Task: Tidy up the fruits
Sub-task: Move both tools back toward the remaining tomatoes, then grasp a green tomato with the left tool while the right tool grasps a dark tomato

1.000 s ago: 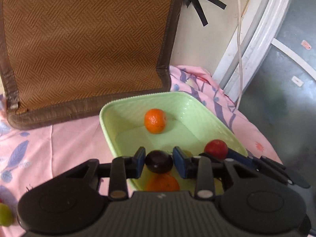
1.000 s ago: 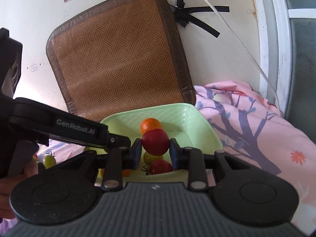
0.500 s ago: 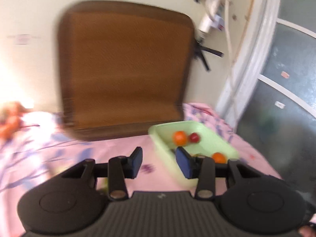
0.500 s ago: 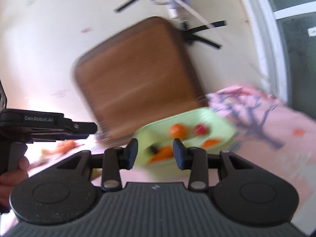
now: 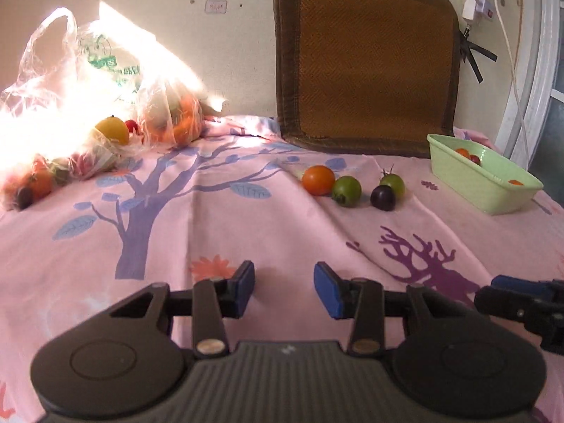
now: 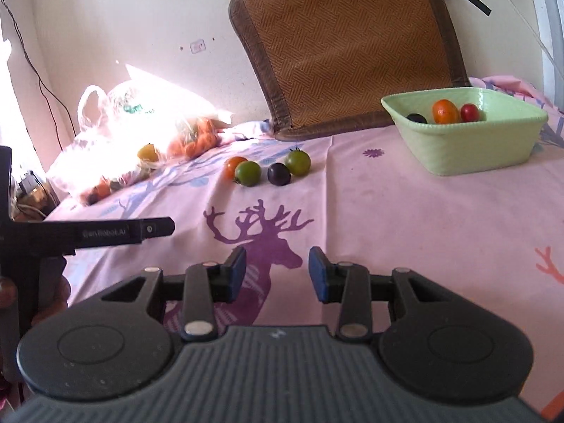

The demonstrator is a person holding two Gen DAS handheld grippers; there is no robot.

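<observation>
Here, four loose fruits sit in a short row on the pink cloth (image 6: 405,211) — an orange one (image 6: 233,166) at the left end, a green one (image 6: 248,173) touching it, a dark purple one (image 6: 279,173) a little apart, and a second green one with a stem (image 6: 298,162) just behind the purple. They lie near the middle of the cloth, between the plastic bag and the tray. To their right stands the pale green tray (image 6: 476,148), which holds a dark fruit (image 6: 416,118), an orange fruit (image 6: 445,111) and a small red fruit (image 6: 469,112), all close together near its far wall. Behind the tray and the row a brown woven mat (image 6: 352,42) leans on the wall. At the far left a clear plastic bag (image 5: 105,81) slumps in strong sunlight with more fruit in and around it — a yellow one (image 5: 112,130) shows at its mouth.

The left gripper (image 5: 284,289) hovers low over the cloth, well short of the row, its jaws spread with nothing between them. The right gripper (image 6: 277,274) hangs above the purple deer print (image 6: 261,232), jaws likewise apart and empty.
</observation>
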